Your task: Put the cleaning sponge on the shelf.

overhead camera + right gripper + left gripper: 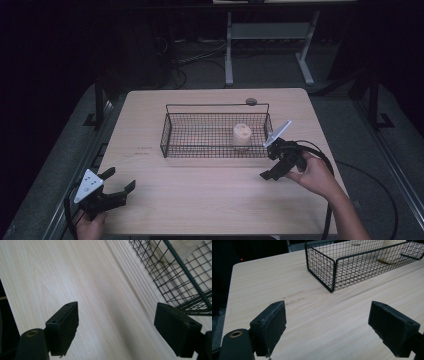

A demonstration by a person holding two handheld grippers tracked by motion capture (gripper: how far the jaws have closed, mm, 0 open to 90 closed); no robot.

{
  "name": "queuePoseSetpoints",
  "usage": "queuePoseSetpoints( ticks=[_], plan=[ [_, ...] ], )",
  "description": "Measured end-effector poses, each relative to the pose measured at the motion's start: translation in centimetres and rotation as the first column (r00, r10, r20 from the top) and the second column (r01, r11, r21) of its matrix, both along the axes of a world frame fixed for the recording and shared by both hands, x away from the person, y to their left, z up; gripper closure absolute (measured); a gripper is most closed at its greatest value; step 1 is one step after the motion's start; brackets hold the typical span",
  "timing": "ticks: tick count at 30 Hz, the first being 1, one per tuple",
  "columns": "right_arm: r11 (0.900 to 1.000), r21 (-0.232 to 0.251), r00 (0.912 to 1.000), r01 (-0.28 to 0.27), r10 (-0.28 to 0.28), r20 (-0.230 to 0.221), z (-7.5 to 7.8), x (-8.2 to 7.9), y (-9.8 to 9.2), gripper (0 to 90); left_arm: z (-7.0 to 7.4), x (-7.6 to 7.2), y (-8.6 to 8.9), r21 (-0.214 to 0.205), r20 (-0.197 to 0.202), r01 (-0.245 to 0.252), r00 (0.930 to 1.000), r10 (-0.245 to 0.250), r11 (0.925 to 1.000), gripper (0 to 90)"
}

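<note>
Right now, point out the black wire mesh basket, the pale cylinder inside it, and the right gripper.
black wire mesh basket (pixel 165 131), high view, left wall.
pale cylinder (pixel 242 134), high view, its top.
right gripper (pixel 270 164), high view, between fingertips.

A pale wooden table (pixel 324 322) lies under and between the jaws. Well beyond them a small dark disc (pixel 251 101) sits at its far edge, with a white frame (pixel 229 50) farther off.

A pale wooden table (pixel 210 200) is sitting in a dim room, catching most of the light. Behind it, a white metal frame (pixel 229 55) is standing on grey floor (pixel 270 70), with dark cables (pixel 175 60) lying nearby.
</note>
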State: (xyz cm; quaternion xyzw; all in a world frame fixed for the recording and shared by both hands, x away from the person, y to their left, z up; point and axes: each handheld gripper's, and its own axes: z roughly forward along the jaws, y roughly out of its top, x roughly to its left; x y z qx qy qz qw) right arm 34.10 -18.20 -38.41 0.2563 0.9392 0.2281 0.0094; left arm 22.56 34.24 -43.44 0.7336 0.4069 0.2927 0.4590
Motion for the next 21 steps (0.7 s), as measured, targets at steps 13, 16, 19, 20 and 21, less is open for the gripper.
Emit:
queuePoseSetpoints(
  ticks=[13, 16, 19, 20, 21],
  plan=[
    [0.9997, 0.02, 0.9999, 0.013, -0.013, -0.001, -1.1, -1.5, -1.1, 19.2, -0.1, 0.0, -0.1, 0.0, -0.002, 0.001, 1.0, -0.001, 1.0, 14.0],
    [0.9995, 0.024, 0.9998, 0.019, -0.019, 0.001, -1.5, -1.9, -1.4, 19.1, -0.1, 0.0, -0.2, -0.002, -0.002, 0.001, 1.0, -0.001, 1.0, 13.9],
    [0.9992, 0.033, 0.9998, 0.021, -0.021, -0.001, -1.9, -2.3, -1.6, 19.1, -0.1, 0.0, -0.2, 0.001, -0.003, 0.004, 1.0, -0.004, 1.0, 13.9],
    [0.9992, 0.033, 0.9997, 0.023, -0.023, -0.001, -2.0, -2.4, -1.6, 19.1, -0.1, 0.0, -0.2, 0.003, -0.003, 0.006, 1.0, -0.006, 1.0, 13.9],
    [0.9992, 0.032, 0.9997, 0.025, -0.025, -0.001, -2.1, -2.5, -1.7, 19.1, -0.1, 0.0, -0.2, 0.004, -0.004, 0.008, 1.0, -0.008, 1.0, 13.9]
  ],
)
